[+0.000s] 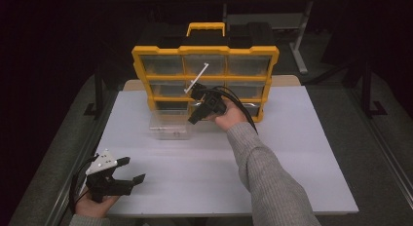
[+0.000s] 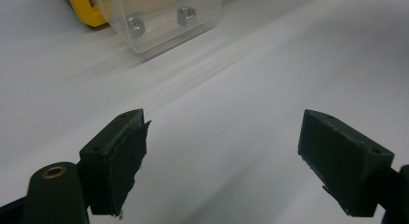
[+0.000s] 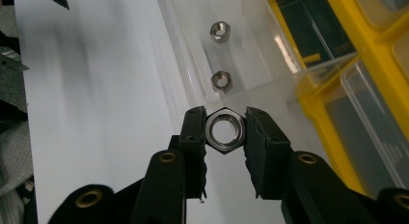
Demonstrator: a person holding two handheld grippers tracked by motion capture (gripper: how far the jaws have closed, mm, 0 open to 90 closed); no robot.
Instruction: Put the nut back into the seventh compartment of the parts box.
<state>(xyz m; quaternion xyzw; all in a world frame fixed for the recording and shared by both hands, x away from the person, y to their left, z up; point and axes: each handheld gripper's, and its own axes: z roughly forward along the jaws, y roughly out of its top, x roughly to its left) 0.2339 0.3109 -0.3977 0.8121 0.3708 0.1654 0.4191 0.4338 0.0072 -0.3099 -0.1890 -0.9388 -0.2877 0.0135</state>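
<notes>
In the high view the left gripper (image 1: 132, 169) rests open near the table (image 1: 292, 153) corner. The right gripper (image 1: 194, 118) is at the yellow organizer (image 1: 204, 50). In the right gripper view its jaws clamp a hex nut (image 3: 224, 130) above the clear drawer (image 3: 183, 50) holding two nuts (image 3: 221, 80).

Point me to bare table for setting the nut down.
Free: the table right of the sleeve, and the middle strip between left gripper and clear bin. Crowded: by the organizer, where the right gripper holds the nut.
</notes>
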